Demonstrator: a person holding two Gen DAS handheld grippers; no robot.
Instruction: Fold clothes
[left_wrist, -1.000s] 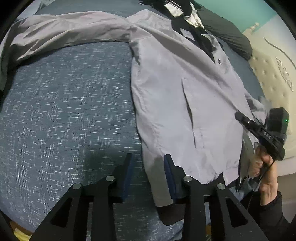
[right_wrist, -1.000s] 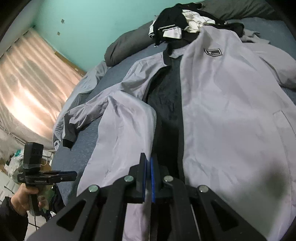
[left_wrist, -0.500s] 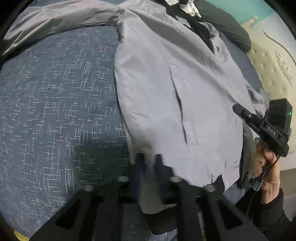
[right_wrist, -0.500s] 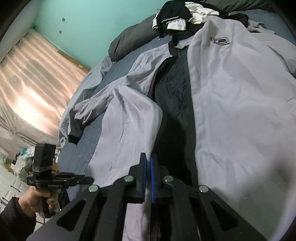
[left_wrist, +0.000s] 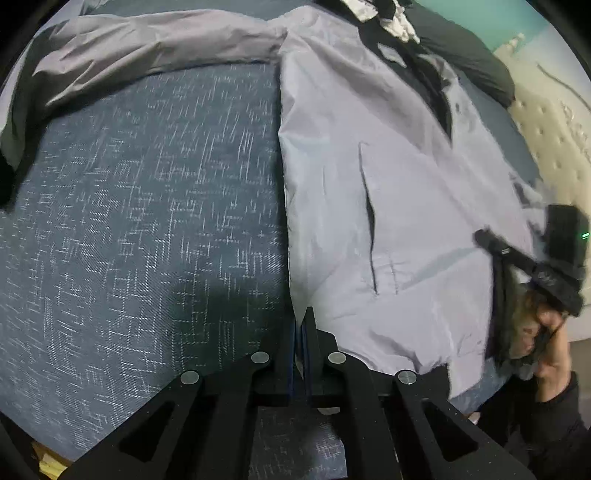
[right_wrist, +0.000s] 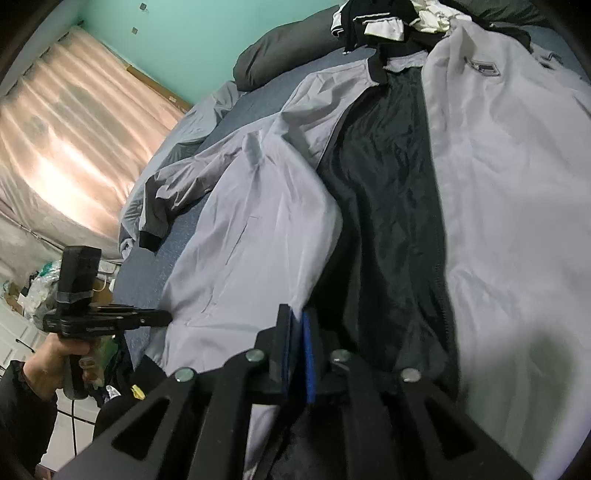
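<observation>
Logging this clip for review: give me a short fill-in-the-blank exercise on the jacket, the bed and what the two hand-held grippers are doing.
1. The grey jacket lies unzipped, showing a ____ lining.
2. The left hand-held gripper is shut on the jacket's bottom ____.
3. The jacket lies on a bed with a ____ cover.
4. The right hand-held gripper has its jaws ____.

Missing words: black; hem; blue; closed

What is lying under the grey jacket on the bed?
The grey jacket lies spread on a blue patterned bedspread, visible beside it. Its open front shows its own black lining. Whether anything else lies beneath is hidden by the fabric.
</observation>
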